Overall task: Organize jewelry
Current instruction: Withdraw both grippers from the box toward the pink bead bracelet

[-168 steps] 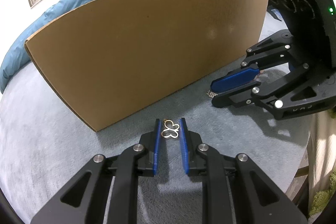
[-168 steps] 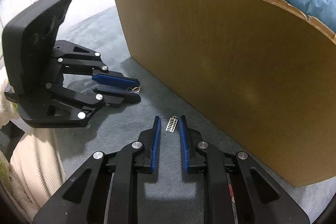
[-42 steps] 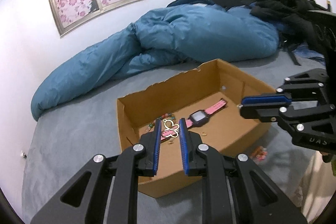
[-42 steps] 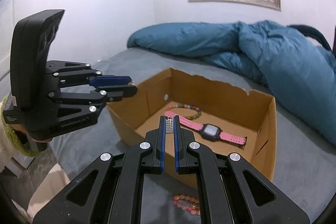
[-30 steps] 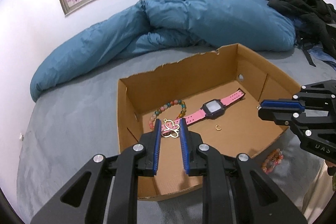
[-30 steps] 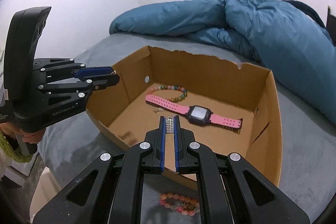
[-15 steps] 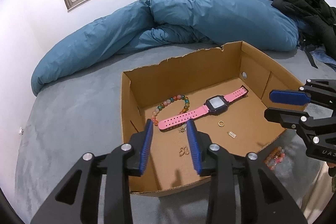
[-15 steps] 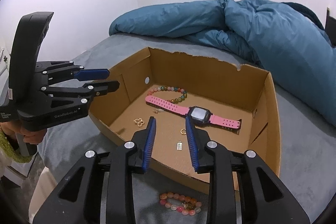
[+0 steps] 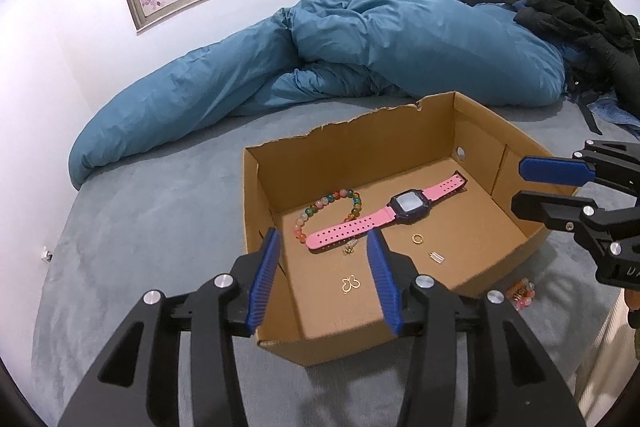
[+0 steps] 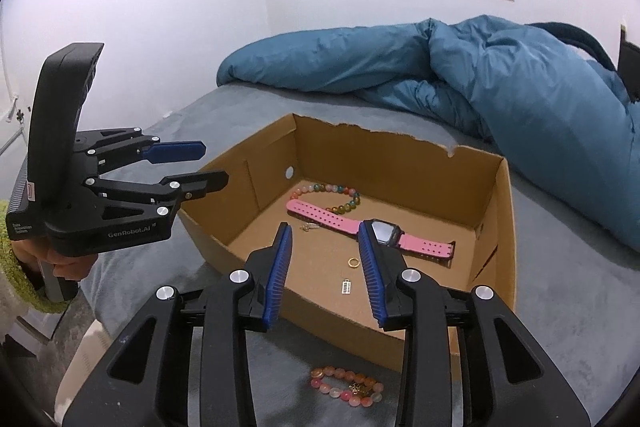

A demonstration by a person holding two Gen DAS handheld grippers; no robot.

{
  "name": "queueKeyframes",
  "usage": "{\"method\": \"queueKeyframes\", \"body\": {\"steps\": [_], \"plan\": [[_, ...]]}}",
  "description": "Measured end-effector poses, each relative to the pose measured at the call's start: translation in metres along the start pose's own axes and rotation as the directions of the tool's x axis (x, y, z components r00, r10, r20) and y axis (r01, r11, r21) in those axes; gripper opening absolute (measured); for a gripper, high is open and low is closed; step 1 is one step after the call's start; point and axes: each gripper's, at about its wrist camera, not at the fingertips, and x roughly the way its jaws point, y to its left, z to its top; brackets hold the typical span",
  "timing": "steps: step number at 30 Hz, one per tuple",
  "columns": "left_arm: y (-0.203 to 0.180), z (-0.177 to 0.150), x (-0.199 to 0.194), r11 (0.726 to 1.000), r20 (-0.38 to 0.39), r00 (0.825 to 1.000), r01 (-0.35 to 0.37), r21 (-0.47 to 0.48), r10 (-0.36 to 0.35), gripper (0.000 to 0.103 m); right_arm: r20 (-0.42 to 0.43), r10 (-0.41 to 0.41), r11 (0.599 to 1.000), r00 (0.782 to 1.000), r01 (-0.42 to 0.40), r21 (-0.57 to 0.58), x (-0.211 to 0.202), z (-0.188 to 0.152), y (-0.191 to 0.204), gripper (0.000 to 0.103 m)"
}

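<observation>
- Left wrist view: left tongs [image 9: 322, 273] hang over the near left corner of the cardboard box [image 9: 360, 155], which sits on the grey bed [image 9: 140, 247]. Their jaws have just been opening and stand apart with nothing between the pads.
- Butterfly pendant [image 9: 351, 283] lies on the box floor, seen between those fingers; only this view shows it.
- Pink watch [image 9: 390, 213] lies flat, its long axis running from the near left up toward the far right corner, dial past the middle.
- Counted inside the box here: one watch, one multicoloured bead bracelet [image 9: 326, 205], one gold ring [image 9: 417, 238], one small silver bar charm [image 9: 436, 257], one pendant, and one tiny trinket [image 9: 349, 247] too small to name.
- Right tongs [image 9: 536, 187] enter at the right edge, jaws parted and empty. A second bead bracelet [image 9: 520, 293], pink, lies on the bed outside the box's near right corner.
- Right wrist view: right tongs [image 10: 324, 271] are above the box's near wall, jaws just opened, holding nothing; the ring [image 10: 353, 262] and bar charm [image 10: 346, 286] lie on the floor between them.
- Only this view shows a person's hand [image 10: 60, 265] gripping the left tongs [image 10: 212, 167], and the pink bracelet [image 10: 347, 389] whole.
- The watch [image 10: 376, 227] here runs from upper left to lower right.
</observation>
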Motion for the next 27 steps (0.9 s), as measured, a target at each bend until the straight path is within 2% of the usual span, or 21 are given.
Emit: {"method": "queueKeyframes", "body": {"steps": [12,22,27], "plan": [[-0.001,-0.028,-0.05,0.997,0.059,0.997,0.054,-0.057,-0.051,0.045,0.049,0.119,0.992,0.992,-0.117,-0.054,-0.049,-0.025,0.01,0.034],[-0.017,-0.064,-0.066,0.988,0.06,0.989,0.142,-0.062,-0.138,0.045,-0.041,0.082,0.994,0.996,-0.085,-0.064,-0.071,-0.063,-0.01,0.034],[-0.038,-0.082,-0.057,0.986,0.038,0.986,0.165,-0.009,-0.165,0.045,-0.093,0.072,0.996,0.993,-0.077,-0.045,-0.063,-0.081,-0.015,0.034]]}}
